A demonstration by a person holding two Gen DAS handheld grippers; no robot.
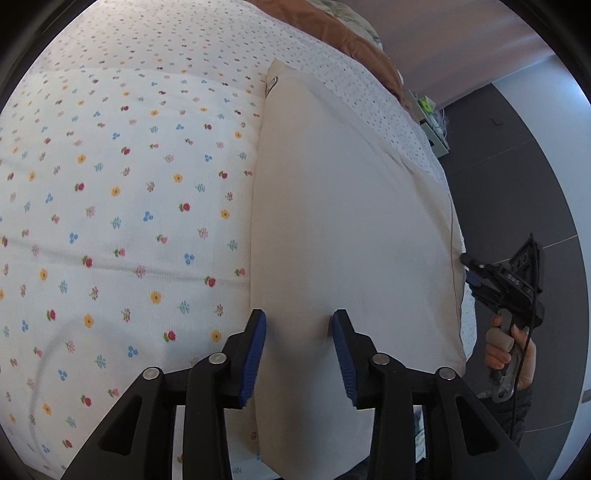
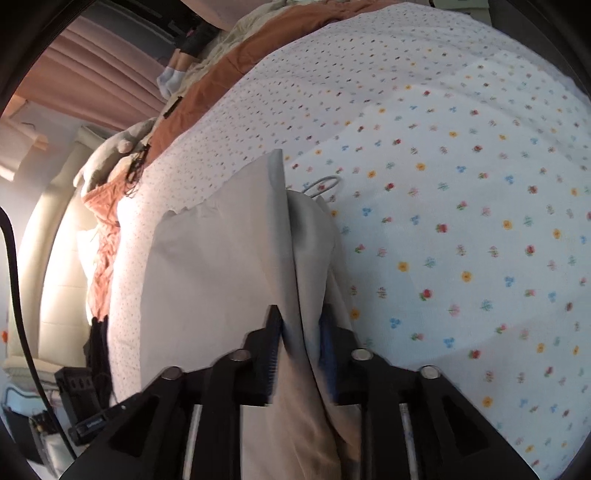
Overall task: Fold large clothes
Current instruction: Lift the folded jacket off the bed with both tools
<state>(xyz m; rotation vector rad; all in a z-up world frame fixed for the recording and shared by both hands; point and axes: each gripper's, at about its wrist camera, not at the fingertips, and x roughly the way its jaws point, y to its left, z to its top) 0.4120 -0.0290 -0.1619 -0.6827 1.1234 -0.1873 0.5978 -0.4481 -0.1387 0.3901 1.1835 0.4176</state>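
Observation:
A cream-white garment (image 1: 343, 221) lies as a long folded strip on a flowered bedspread (image 1: 129, 206). My left gripper (image 1: 299, 325) hangs open just above its near end, with cloth showing between the blue pads (image 1: 258, 350). My right gripper (image 1: 471, 271) shows at the garment's right edge, pinching the hem. In the right wrist view the right gripper (image 2: 300, 325) is shut on a raised fold of the same garment (image 2: 221, 258), which drapes down over the bedspread (image 2: 461, 221).
A brown blanket (image 1: 354, 33) and pale pillows lie at the head of the bed. A dark grey tiled floor (image 1: 524, 177) runs along the bed's right side. A stuffed toy (image 2: 110, 155), orange cloth and black gear lie at the bed edge.

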